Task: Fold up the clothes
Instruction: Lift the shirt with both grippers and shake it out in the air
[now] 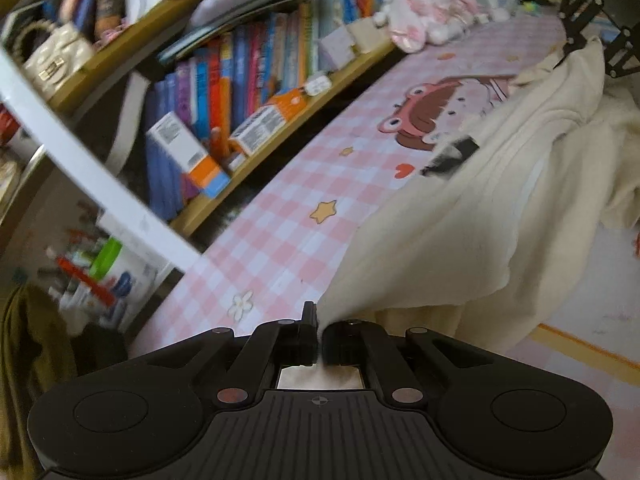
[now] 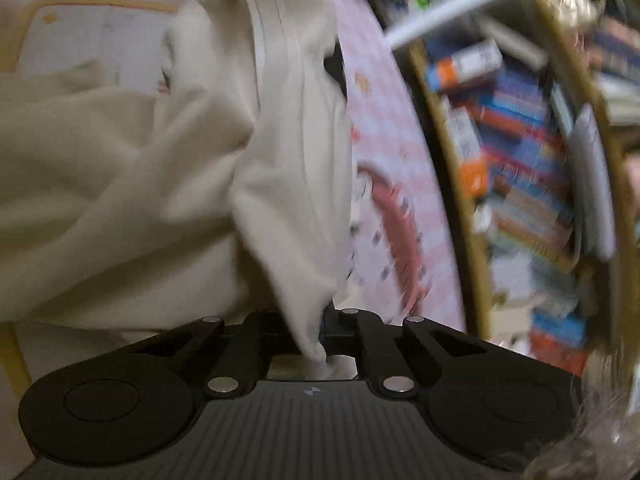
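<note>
Garment (image 1: 500,184): cream top, lifted over the pink checked cover (image 1: 280,216), stretched between two pinched points, probably to spread it for folding.
Left gripper (image 1: 318,332): jaws closed on a cloth corner; aimed along the cover beside the bookshelf (image 1: 224,92).
Right gripper (image 2: 320,344): jaws clamped on bunched cloth; seen far off in the left view, holding the opposite end high.

Soft matt cream cloth garment (image 1: 472,208), matt black plastic gripper (image 1: 319,334)
</note>
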Available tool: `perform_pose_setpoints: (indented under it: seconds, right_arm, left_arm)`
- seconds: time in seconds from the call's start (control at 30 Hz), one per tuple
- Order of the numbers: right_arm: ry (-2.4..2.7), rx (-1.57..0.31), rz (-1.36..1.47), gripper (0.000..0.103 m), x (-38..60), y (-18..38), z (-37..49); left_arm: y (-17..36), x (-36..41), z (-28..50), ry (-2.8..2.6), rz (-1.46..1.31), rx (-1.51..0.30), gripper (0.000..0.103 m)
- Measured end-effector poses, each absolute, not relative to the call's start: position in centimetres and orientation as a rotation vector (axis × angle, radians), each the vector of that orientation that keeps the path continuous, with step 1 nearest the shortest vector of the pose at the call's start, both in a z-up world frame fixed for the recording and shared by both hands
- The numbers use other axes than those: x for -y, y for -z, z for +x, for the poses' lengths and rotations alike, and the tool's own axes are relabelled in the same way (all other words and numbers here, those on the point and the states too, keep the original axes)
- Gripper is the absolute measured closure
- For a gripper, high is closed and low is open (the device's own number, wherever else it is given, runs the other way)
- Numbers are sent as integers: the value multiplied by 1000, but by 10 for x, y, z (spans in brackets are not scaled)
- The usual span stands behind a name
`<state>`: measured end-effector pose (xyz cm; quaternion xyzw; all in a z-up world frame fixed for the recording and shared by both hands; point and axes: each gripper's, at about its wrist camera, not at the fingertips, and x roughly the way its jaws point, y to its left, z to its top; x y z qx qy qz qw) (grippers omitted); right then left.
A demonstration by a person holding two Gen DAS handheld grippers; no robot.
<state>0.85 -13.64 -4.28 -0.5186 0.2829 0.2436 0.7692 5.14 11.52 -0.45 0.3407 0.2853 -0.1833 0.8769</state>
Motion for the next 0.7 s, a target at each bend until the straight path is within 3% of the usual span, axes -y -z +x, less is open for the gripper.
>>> perform_pose_setpoints:
  seconds: [0.1, 0.27, 0.7]
  right_arm:
    - [-460, -643, -1004, 99, 146, 27, 12]
    - [-362, -515, -790, 99, 171, -44, -19]
    - [-304, 77, -684, 99, 217, -229, -227]
  left_arm:
    - [-12, -118, 32, 315, 661, -568, 100]
    - [-69, -115, -35, 122, 485, -396, 100]
    - [-232, -77, -226, -197, 310, 253, 100]
